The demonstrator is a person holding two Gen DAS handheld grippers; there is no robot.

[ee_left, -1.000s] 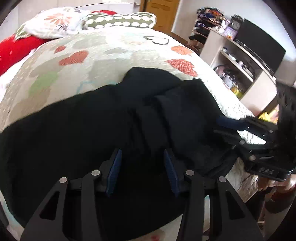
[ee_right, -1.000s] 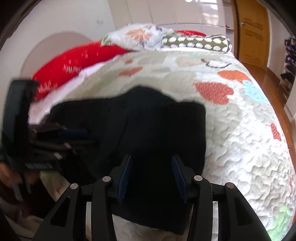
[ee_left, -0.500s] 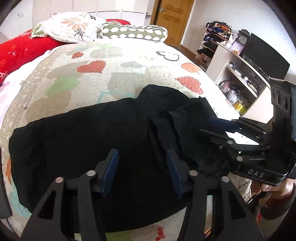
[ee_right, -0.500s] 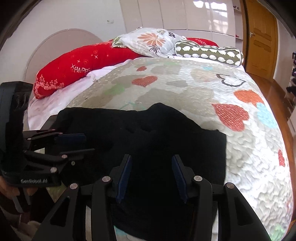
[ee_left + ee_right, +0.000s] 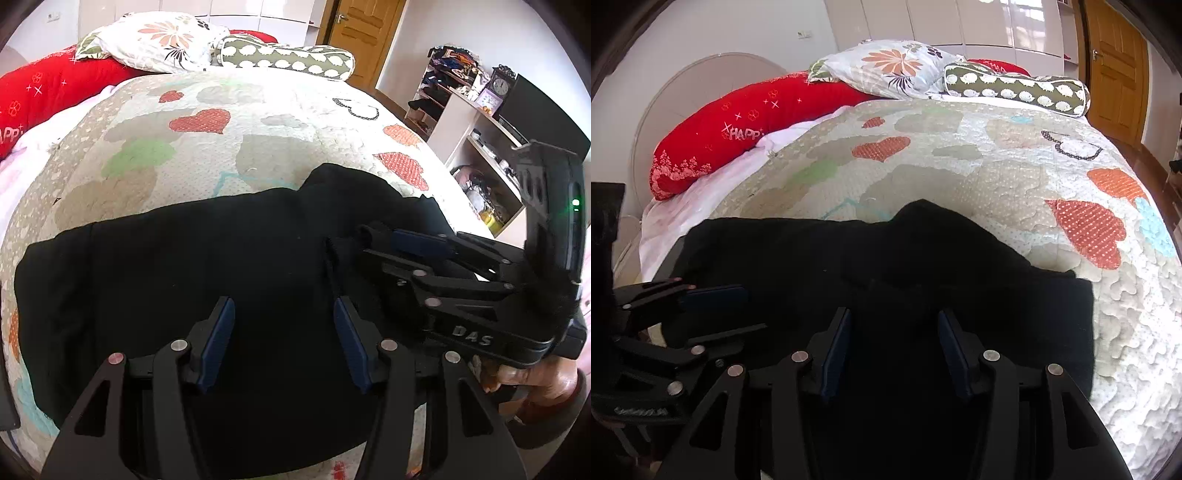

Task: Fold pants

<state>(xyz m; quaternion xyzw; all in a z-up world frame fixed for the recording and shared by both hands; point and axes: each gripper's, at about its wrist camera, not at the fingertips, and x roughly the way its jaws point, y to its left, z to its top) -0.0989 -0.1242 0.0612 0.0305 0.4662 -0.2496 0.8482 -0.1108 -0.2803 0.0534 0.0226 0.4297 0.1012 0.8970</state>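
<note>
Black pants (image 5: pixel 192 273) lie spread across the near end of a bed, also in the right wrist view (image 5: pixel 923 258). A bump of cloth rises at their far edge. My left gripper (image 5: pixel 282 306) is open and empty, just above the pants near the front edge. My right gripper (image 5: pixel 894 319) is open and empty over the pants' right half. It shows in the left wrist view (image 5: pixel 373 240) at the right, fingers pointing left. The left gripper shows in the right wrist view (image 5: pixel 713 306) at the left.
A quilt with heart patches (image 5: pixel 960 155) covers the bed. A red bolster (image 5: pixel 746 122), a floral pillow (image 5: pixel 886 70) and a green spotted bolster (image 5: pixel 1015 88) lie at the head. White shelves (image 5: pixel 476 140) with clutter stand to the right. A wooden door (image 5: pixel 1115 74) is behind.
Both grippers have drawn back and up from the pants, so more of the bed shows. The pants now lie flatter, with the rumpled folds at the right smoothed.
</note>
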